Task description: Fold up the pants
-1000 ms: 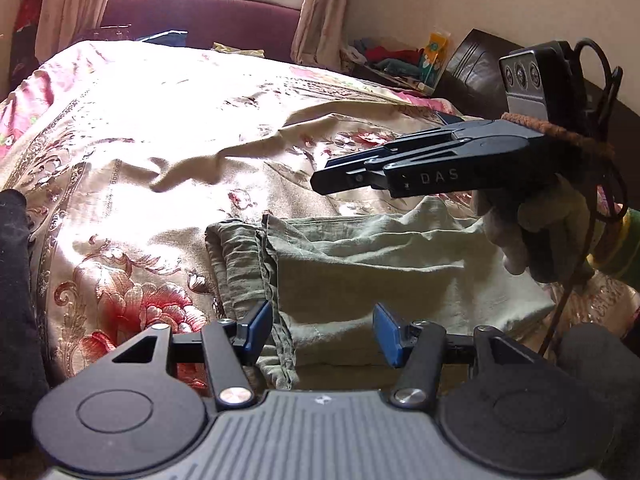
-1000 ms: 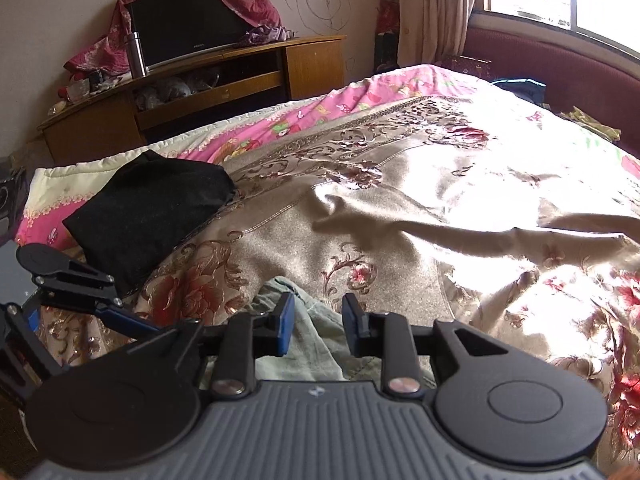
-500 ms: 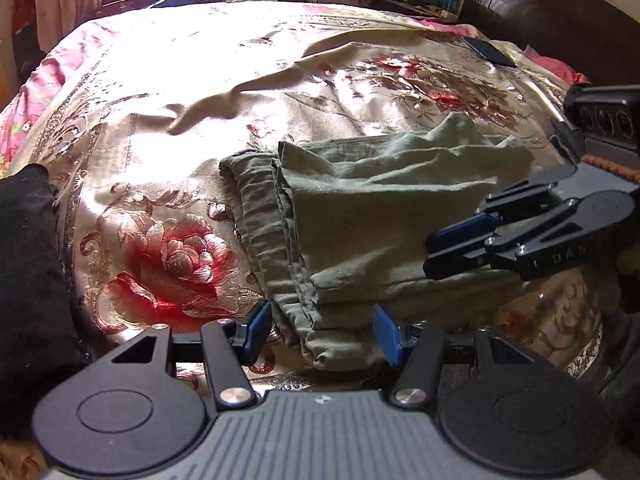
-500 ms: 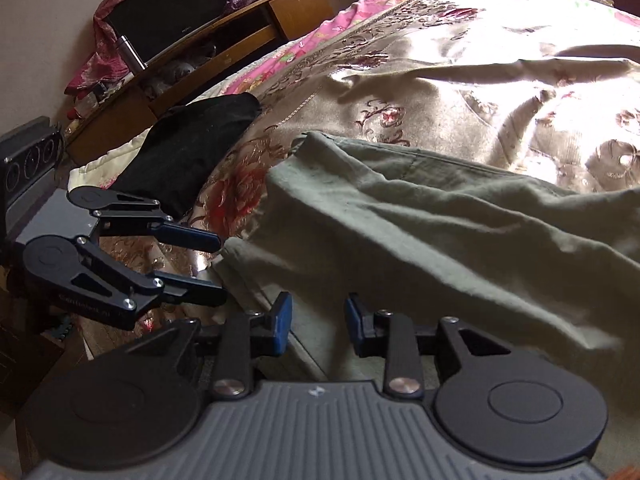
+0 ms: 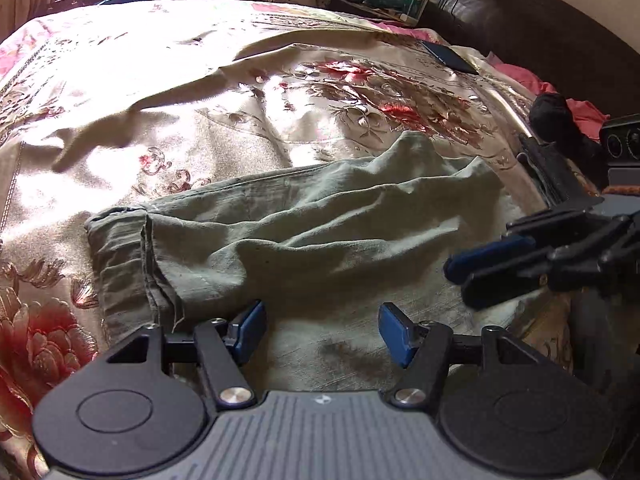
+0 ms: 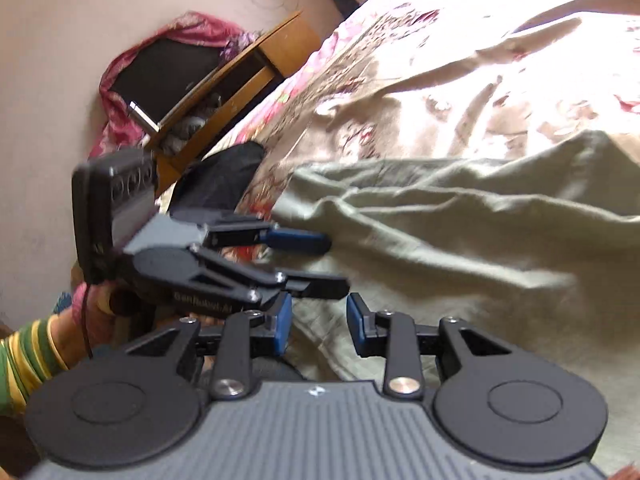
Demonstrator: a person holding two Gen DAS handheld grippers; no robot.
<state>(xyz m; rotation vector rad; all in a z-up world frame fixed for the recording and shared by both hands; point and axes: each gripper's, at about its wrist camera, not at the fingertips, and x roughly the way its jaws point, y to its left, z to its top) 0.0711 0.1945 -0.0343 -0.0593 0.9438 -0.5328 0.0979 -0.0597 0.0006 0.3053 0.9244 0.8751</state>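
Olive-green pants lie folded and wrinkled on the flowered bedspread, waistband end at the left. My left gripper hovers low over their near edge. Its jaws are opening, the cloth lies under the gap, and the blue pads do not press on it. My right gripper comes in from the right over the pants' right end. In the right wrist view the pants fill the middle. There my right gripper stands narrowly open over their edge, and the left gripper is just beside it.
A black garment lies at the bed's corner before a wooden TV stand. A dark phone-like slab rests on the far bedspread near the dark headboard. A gloved hand and striped sleeve hold the left gripper.
Both grippers have dropped and closed in on the pants' near edge. The left jaws stand wider than before. The right gripper has rolled, which tilts its view.
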